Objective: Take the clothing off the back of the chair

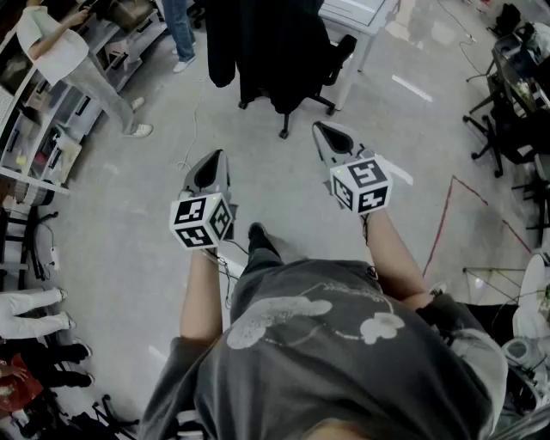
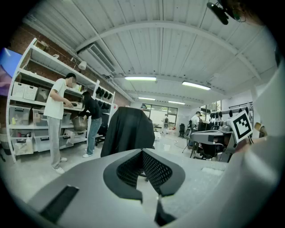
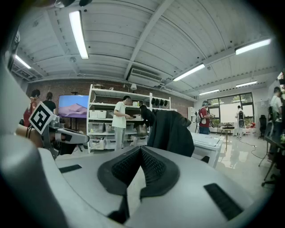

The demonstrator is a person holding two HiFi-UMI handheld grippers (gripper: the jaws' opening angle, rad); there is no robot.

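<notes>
A black garment (image 1: pixel 266 47) hangs over the back of a black office chair (image 1: pixel 331 64) at the top middle of the head view. It shows as a dark drape (image 2: pixel 128 131) ahead in the left gripper view and as the same garment (image 3: pixel 171 132) in the right gripper view. My left gripper (image 1: pixel 213 161) is shut and empty, held above the floor short of the chair. My right gripper (image 1: pixel 325 133) is also shut with nothing in it, a little closer to the chair's base. Neither touches the clothing.
A white table (image 1: pixel 361 17) stands just behind the chair. Shelving (image 1: pixel 43 129) runs along the left with two people (image 2: pixel 57 122) at it. Desks, stands and cables (image 1: pixel 516 112) crowd the right. Red tape (image 1: pixel 447 215) marks the grey floor.
</notes>
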